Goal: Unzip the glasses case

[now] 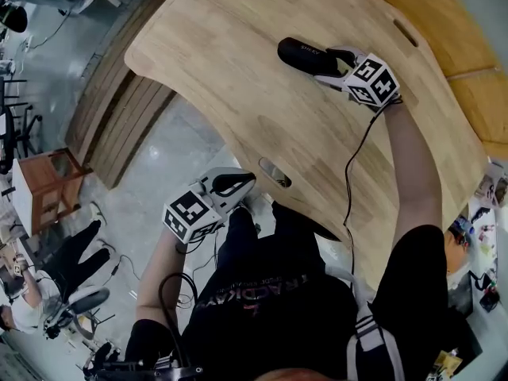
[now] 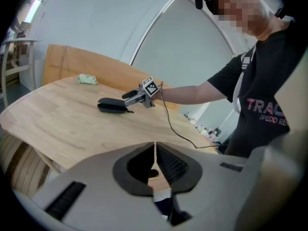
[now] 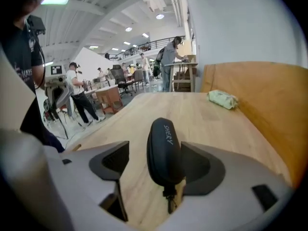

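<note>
A black glasses case (image 1: pixel 305 56) lies on the pale wooden table (image 1: pixel 238 78), far side. In the right gripper view the case (image 3: pixel 164 146) sits lengthwise between my jaws, its zip pull (image 3: pixel 168 196) dangling at the near end. My right gripper (image 1: pixel 337 63) is open: the left pad (image 3: pixel 118 160) stands clear of the case with wood showing between, and the right pad is partly hidden behind the case. My left gripper (image 1: pixel 238 182) hovers at the table's near edge, shut on nothing, pads together (image 2: pixel 155 150). From there the case (image 2: pixel 113 105) and right gripper (image 2: pixel 127 96) show far off.
A crumpled green cloth (image 3: pixel 223 99) lies beyond the case near a raised wooden panel (image 3: pixel 260 95). The tabletop has a slot near my left gripper (image 1: pixel 275 172) and another at its far edge (image 1: pixel 406 32). A black cable (image 1: pixel 353 173) trails from the right gripper. A stool (image 1: pixel 44 185) stands below left.
</note>
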The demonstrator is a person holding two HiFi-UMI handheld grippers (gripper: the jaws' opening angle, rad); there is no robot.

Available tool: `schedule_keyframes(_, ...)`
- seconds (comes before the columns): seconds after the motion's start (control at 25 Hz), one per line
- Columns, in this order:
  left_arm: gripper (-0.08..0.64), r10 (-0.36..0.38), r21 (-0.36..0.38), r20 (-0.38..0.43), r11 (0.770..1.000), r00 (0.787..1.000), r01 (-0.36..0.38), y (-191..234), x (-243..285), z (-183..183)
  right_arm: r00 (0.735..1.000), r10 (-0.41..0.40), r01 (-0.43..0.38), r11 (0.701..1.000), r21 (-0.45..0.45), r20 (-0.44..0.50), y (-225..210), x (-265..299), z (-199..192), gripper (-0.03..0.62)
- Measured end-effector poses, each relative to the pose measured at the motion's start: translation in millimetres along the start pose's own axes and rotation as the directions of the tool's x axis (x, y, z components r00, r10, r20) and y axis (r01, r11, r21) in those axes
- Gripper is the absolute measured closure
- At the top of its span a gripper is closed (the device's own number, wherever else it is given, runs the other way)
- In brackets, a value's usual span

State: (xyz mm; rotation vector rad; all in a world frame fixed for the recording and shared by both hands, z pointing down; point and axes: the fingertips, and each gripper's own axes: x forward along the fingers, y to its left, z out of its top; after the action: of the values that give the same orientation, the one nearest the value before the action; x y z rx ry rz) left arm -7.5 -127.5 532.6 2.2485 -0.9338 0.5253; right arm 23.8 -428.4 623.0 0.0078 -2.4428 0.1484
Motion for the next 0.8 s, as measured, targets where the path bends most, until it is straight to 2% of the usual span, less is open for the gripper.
schedule_keyframes(0.04, 0.535, 0.002, 0.008, 0.001, 1.000, 1.000, -0.002, -1, -1, 1, 0.999, -0.018, 0.016, 0.999, 0.034, 0.048, 3, -13, 6, 0.242)
schedule_keyframes(0.08, 0.535, 0.007, 0.014, 0.002, 1.000, 1.000, -0.007, -1, -2, 2, 0.994, -0.048, 0.041, 0.997, 0.069, 0.098, 5, -27, 12, 0.281)
schedule_keyframes(0.12, 0.535, 0.013, 0.019, 0.004, 1.000, 1.000, -0.013, -1, -4, 4, 0.986, -0.091, 0.077, 0.991, 0.106, 0.142, 7, -42, 18, 0.450)
schedule_keyframes(0.16, 0.535, 0.020, 0.022, 0.008, 1.000, 1.000, -0.020, -1, -6, 5, 0.974, -0.142, 0.117, 0.982, 0.145, 0.177, 9, -56, 22, 0.575)
schedule_keyframes(0.28, 0.535, 0.019, 0.033, 0.029, 0.999, 0.999, -0.020, -5, -15, 6, 0.935, -0.260, 0.202, 0.949, 0.241, 0.240, 33, -88, 30, 0.575)
schedule_keyframes(0.44, 0.535, -0.020, 0.087, 0.046, 0.996, 0.999, 0.016, -14, -30, 7, 0.896, -0.364, 0.293, 0.914, 0.280, 0.253, 86, -121, 41, 0.575)
schedule_keyframes(0.56, 0.535, -0.024, 0.126, 0.034, 0.992, 0.999, 0.019, -19, -43, 5, 0.877, -0.405, 0.326, 0.897, 0.297, 0.258, 134, -137, 51, 0.576)
schedule_keyframes(0.8, 0.538, -0.017, 0.148, 0.025, 0.989, 1.000, 0.013, -32, -83, -9, 0.855, -0.454, 0.369, 0.872, 0.323, 0.249, 243, -138, 73, 0.575)
